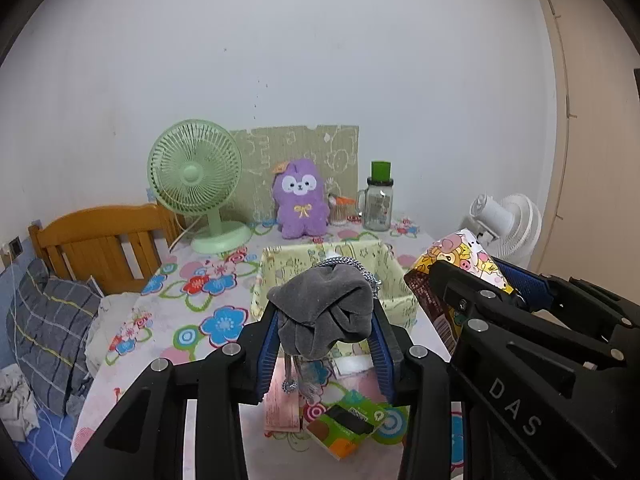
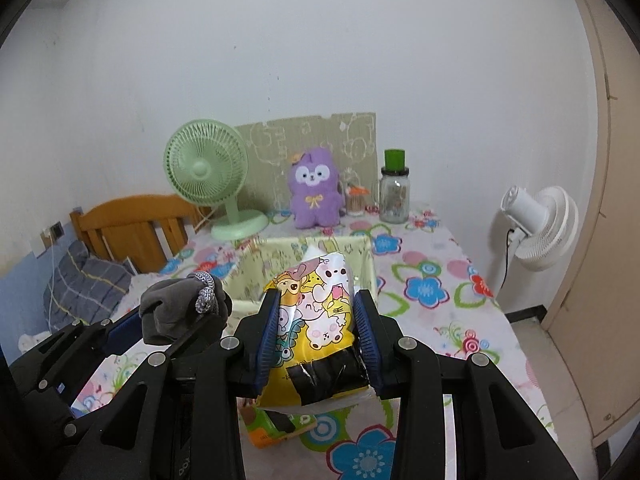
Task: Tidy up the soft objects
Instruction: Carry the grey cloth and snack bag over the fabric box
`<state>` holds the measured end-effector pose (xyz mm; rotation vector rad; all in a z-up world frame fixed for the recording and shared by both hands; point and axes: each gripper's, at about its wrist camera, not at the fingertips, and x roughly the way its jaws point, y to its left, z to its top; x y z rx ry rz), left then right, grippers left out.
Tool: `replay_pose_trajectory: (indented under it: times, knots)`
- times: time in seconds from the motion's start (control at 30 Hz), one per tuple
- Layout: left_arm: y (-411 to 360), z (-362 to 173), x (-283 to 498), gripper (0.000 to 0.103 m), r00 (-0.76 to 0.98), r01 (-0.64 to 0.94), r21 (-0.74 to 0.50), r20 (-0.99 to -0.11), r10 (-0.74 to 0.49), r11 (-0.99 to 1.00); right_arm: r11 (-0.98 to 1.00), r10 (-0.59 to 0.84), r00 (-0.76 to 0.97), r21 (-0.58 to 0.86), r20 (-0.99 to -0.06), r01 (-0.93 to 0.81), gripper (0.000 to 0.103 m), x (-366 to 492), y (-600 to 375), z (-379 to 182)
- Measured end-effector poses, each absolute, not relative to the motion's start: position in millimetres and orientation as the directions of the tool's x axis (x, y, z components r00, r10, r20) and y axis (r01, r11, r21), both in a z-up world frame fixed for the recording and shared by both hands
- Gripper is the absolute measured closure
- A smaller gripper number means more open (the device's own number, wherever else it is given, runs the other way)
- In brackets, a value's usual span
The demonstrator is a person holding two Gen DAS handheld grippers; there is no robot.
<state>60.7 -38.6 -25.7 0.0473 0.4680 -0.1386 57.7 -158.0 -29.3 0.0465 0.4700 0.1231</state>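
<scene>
The left hand-held gripper (image 1: 324, 330) clenched a grey cloth (image 1: 326, 308) and the right hand-held gripper (image 2: 316, 320) clenched a cartoon pack (image 2: 314, 312), both raised near the bin (image 1: 394, 276) on the counter (image 1: 168, 320).

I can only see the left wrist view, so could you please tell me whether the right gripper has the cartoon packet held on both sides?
Observer: Yes, the right gripper has its jaws pressed against both sides of the cartoon packet.
Operator: Thank you. Is anything showing at the packet's far end?
Observer: White tissue pokes out of that end, which points toward the fabric basket.
</scene>
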Motion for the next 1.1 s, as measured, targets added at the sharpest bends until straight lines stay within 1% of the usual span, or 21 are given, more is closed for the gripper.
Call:
replay_pose_trajectory:
  times: [0.3, 0.67, 1.1]
  knots:
    - [-34.0, -8.9, 63.5, 0.061, 0.897, 0.133, 0.007, -0.427, -0.117, 0.991, 0.990, 0.138, 0.892, 0.070, -0.430, -0.119, 0.062, 60.3, -154.7, -10.1]
    - [-31.7, -1.3, 91.0, 0.061, 0.897, 0.133, -0.003, -0.425, -0.122, 0.991, 0.987, 0.157, 0.888, 0.095, -0.432, -0.129, 0.062, 87.3, -152.4, -1.7]
    - [-34.4, -7.5, 152.6, 0.061, 0.879, 0.132, 0.002, -0.462, -0.116, 0.991, 0.989, 0.147, 0.876, 0.098, -0.459, -0.115, 0.062, 148.8, -152.0, -6.5]
